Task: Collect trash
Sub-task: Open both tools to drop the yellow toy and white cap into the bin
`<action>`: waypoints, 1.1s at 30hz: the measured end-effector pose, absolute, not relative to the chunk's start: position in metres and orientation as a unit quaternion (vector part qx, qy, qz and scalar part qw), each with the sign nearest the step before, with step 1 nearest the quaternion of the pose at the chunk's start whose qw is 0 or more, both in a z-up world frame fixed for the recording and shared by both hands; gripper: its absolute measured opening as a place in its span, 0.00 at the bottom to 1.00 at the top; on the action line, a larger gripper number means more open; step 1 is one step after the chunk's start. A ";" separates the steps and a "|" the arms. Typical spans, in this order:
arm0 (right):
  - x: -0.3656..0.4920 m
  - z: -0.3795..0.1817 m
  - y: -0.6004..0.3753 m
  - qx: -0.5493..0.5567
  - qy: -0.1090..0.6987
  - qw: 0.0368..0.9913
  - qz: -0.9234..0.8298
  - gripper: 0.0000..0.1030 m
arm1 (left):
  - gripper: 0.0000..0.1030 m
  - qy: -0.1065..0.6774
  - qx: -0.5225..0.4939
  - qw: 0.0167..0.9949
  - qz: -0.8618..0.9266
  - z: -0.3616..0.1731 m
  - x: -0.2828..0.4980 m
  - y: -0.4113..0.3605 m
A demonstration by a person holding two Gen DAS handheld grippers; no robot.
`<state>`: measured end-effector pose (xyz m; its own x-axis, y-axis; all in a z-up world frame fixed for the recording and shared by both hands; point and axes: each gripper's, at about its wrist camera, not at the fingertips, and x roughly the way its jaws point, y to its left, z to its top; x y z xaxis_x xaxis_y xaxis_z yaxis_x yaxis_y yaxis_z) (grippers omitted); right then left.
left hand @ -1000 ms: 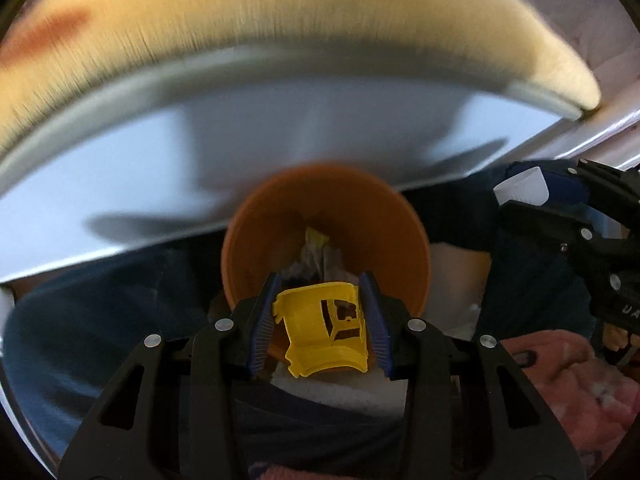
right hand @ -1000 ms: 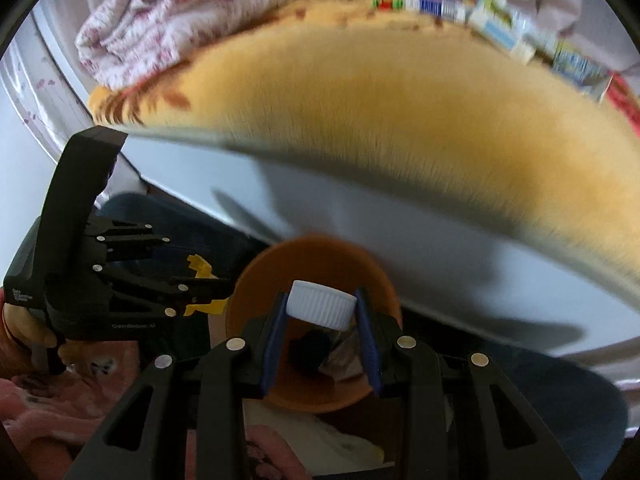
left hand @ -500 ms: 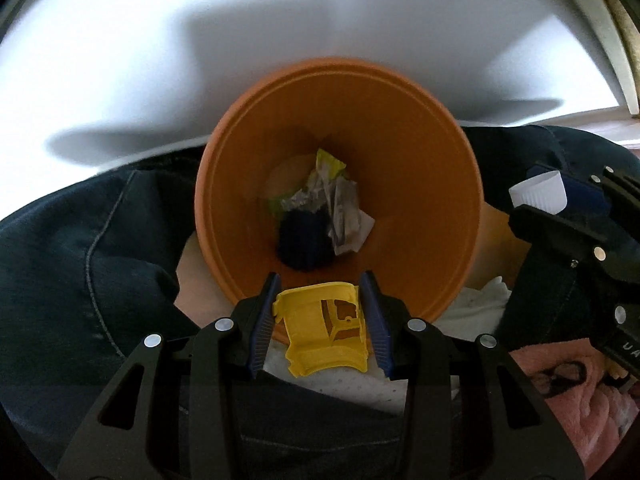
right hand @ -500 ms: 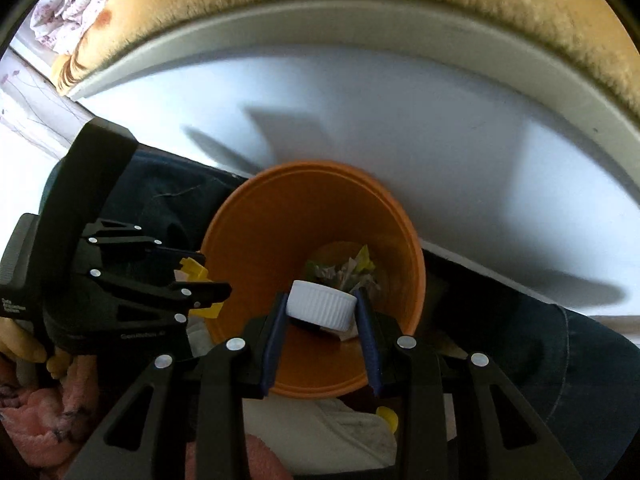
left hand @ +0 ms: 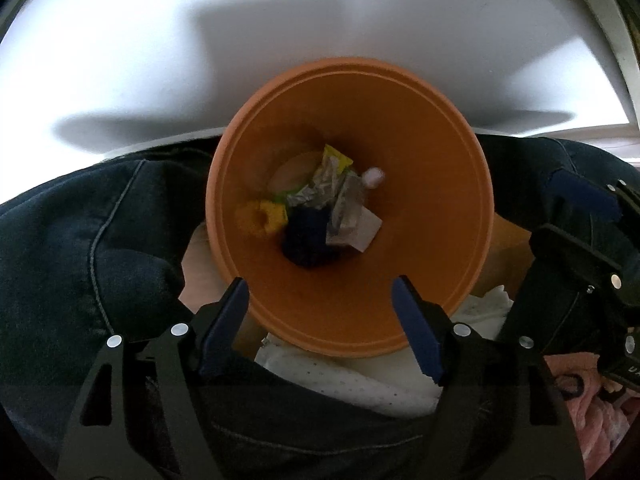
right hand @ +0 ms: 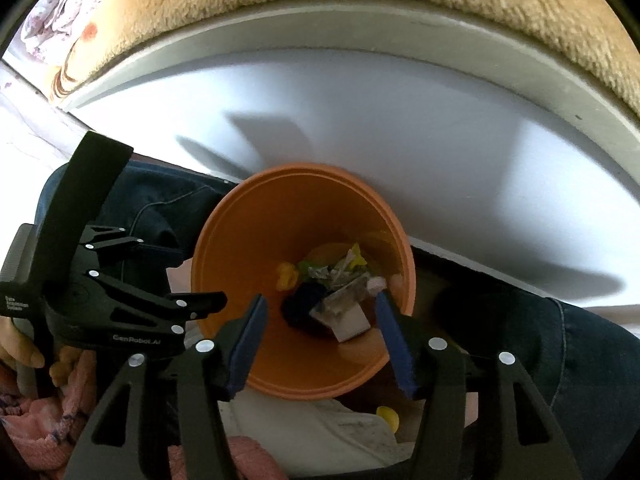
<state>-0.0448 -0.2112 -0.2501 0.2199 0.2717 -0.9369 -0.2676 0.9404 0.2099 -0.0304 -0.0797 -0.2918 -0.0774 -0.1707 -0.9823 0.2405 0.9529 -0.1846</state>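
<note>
Black-framed, blue-padded, the left gripper (left hand: 320,320) stands with its jaws spread wide and nothing between them, poised over the near rim of the orange bin (left hand: 452,184). The right gripper (right hand: 320,338) is likewise spread and empty above the same bin (right hand: 236,240); in the left wrist view only its side shows, cut off at the right edge.

Inside the bin, at the bottom, lies the trash: a yellow plastic piece (left hand: 261,217), blurred; a dark blue lump (left hand: 306,236) that cannot be identified; crumpled foil and paper wrappers (left hand: 344,208); and a white bottle cap (left hand: 373,177), blurred and hard to make out. From the right wrist view the cap (right hand: 377,282) is partly hidden by the gripper finger.

Denim-clad legs (left hand: 80,240) flank the bin. Beyond it runs a white panel (right hand: 360,120), topped by a tan fleece blanket (right hand: 360,4), cut off by the lens edge.
</note>
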 end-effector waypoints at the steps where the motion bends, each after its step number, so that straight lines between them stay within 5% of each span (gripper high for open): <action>1: -0.046 -0.248 -0.213 0.003 0.599 0.782 0.171 0.57 | 0.71 0.717 0.025 0.680 -0.151 -0.291 -0.031 -0.079; 19: -0.057 -0.210 -0.234 0.036 0.559 0.812 0.164 0.69 | 0.71 0.675 0.040 0.721 -0.150 -0.261 -0.040 -0.083; 26: -0.066 -0.137 -0.251 0.053 0.478 0.860 0.171 0.77 | 0.72 0.585 0.052 0.794 -0.159 -0.191 -0.045 -0.086; 33: -0.046 -0.073 -0.276 0.049 0.383 0.909 0.155 0.84 | 0.85 0.477 0.043 0.864 -0.154 -0.109 -0.036 -0.078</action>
